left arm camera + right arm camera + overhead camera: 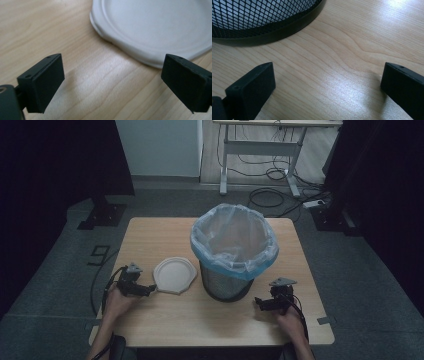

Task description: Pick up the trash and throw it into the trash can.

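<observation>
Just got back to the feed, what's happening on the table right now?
A person holds tongs in each hand. The left tongs are open, right at the edge of a white plate lying flat on the table, not gripping it. The right tongs rest open beside the lined mesh bin.

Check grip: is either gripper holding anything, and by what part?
Nothing held. Left gripper has open jaws just short of the plate rim; right gripper is open over bare table near the bin.
</observation>
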